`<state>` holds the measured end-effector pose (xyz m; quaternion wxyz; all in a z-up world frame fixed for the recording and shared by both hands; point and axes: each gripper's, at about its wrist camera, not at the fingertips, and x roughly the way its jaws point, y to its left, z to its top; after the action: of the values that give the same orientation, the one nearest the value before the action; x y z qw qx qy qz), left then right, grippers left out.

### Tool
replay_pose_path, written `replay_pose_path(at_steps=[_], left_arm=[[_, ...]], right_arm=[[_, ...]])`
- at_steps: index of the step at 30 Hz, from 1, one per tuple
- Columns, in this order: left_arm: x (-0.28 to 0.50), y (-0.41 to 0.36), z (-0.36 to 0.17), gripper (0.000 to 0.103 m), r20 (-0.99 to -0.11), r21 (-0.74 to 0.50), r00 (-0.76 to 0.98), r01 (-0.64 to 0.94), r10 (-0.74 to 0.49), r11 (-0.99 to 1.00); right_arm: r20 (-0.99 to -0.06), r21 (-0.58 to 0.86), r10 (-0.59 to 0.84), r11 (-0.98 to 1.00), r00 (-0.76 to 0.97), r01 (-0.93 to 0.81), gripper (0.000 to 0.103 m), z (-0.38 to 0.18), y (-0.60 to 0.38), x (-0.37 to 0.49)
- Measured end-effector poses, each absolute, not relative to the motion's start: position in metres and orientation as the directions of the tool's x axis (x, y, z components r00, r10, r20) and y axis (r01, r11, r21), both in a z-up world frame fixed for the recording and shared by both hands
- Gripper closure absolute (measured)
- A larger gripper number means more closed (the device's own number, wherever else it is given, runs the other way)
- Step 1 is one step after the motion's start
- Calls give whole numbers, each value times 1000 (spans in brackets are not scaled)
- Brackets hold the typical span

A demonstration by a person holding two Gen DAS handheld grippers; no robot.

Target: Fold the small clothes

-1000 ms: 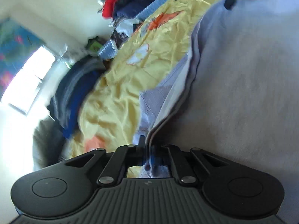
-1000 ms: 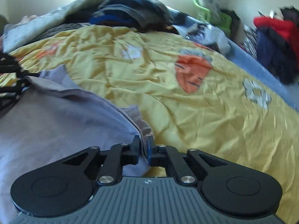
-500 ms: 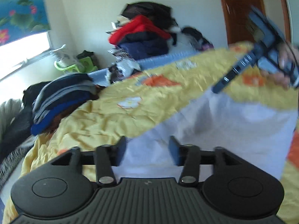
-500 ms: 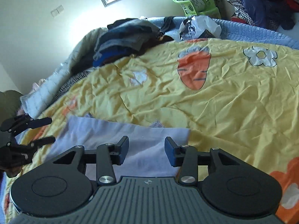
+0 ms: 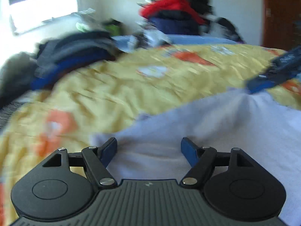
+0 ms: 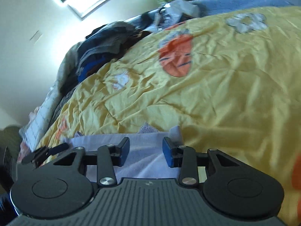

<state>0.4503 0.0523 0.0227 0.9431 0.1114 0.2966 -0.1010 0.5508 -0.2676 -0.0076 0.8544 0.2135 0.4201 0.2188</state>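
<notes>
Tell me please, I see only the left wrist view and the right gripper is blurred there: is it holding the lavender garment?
Observer: No. In the right wrist view the right gripper has its jaws apart. They have just been closing slightly. The lavender garment lies between them, not pinched.
Operator: Does the garment's far edge lie flat?
Observer: It lies mostly straight on the yellow bedsheet, but the corner beside the gripper's right-hand finger sticks up a little.

yellow bedspread (image 6: 216,98) (lilac garment (image 6: 146,156) on top)
</notes>
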Motion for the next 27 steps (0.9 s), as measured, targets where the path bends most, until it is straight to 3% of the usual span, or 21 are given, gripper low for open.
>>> replay_pose_path(at_steps=[2, 4, 8, 12, 14, 19, 22, 25, 27], left_arm=[[424, 51, 38, 28, -506, 185, 858, 208, -88, 960], [389, 45, 48, 22, -465, 206, 880, 212, -95, 955], [334, 20, 42, 21, -444, 264, 879, 311, -171, 913], [318, 2, 23, 22, -492, 253, 843, 376, -217, 891], [323, 1, 16, 22, -544, 219, 814, 374, -206, 901], [341, 17, 9, 19, -597, 57, 767, 332, -234, 942], [337, 25, 17, 21, -594, 12, 777, 269, -210, 963], [323, 67, 34, 20, -562, -260, 774, 170, -293, 950], [312, 99, 36, 20, -555, -427, 765, 74, -326, 901]], right_arm=[[-573, 551, 582, 795, 577, -255, 50, 10, -269, 516], [-538, 537, 637, 764, 552, -359, 36, 22, -265, 469], [-558, 400, 628, 776, 542, -488, 36, 20, -242, 394], [-607, 274, 587, 787, 535, -553, 37, 4, -216, 366], [-635, 223, 554, 799, 539, -558, 38, -7, -210, 363], [-605, 216, 578, 781, 547, -586, 37, -15, -213, 361], [-597, 398, 625, 775, 503, -491, 41, -5, -232, 377], [-469, 678, 695, 679, 546, -282, 35, -1, -293, 381], [-469, 735, 701, 647, 537, -202, 36, -6, -318, 380]])
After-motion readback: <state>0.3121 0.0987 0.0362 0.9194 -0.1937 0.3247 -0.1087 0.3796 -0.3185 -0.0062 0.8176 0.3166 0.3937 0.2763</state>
